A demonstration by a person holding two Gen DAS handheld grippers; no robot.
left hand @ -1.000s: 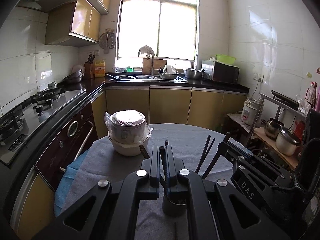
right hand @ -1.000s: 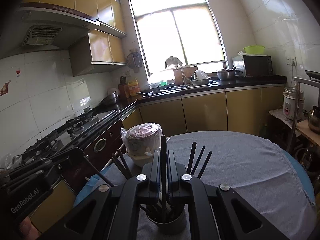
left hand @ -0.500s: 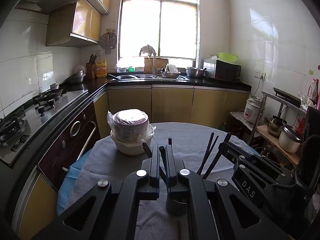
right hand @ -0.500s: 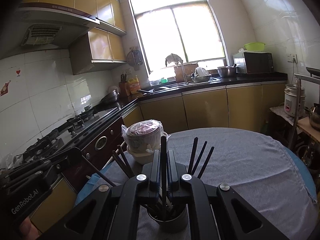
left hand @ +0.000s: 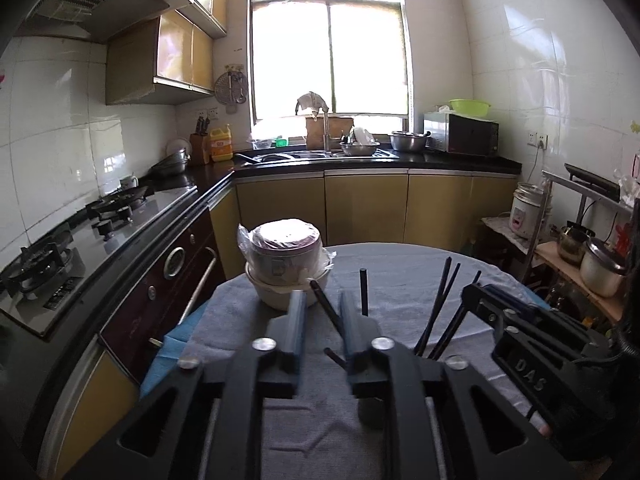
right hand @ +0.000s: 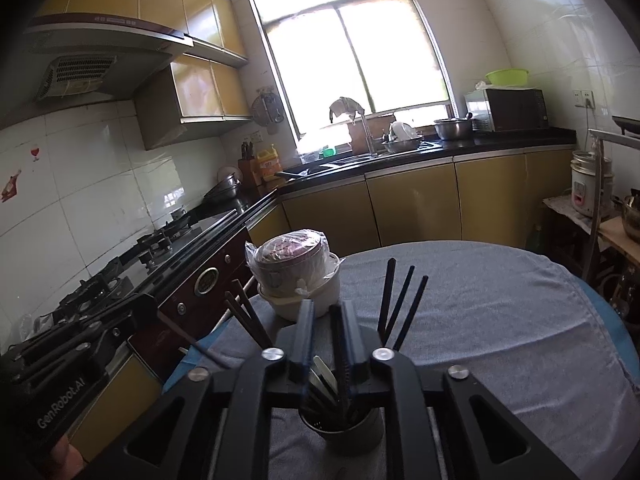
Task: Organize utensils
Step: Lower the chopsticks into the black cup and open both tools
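A dark utensil cup (right hand: pixel 342 430) stands on the grey-clothed round table (right hand: pixel 500 320), right under both grippers. Several black chopsticks (right hand: pixel 400 308) and flat metal utensils (right hand: pixel 324 372) stand in it. My right gripper (right hand: pixel 325 312) is open above the cup, nothing between its fingers. My left gripper (left hand: pixel 323 304) is open too; a black chopstick (left hand: pixel 326 308) leans through the gap between its fingers, and others (left hand: pixel 444 300) stand to the right. The cup (left hand: pixel 372 412) is mostly hidden in the left wrist view.
A plastic-wrapped pot stacked on a white bowl (left hand: pixel 286 268) sits on the table just beyond the cup. A stove and oven front (left hand: pixel 176 272) run along the left. A rack with pots (left hand: pixel 592 260) stands at the right. The right gripper's body (left hand: pixel 540 352) is close beside the left one.
Both grippers have opened: the left let go of its chopstick, the right let go of its chopstick, which now stands in the cup. Both views sit slightly higher.
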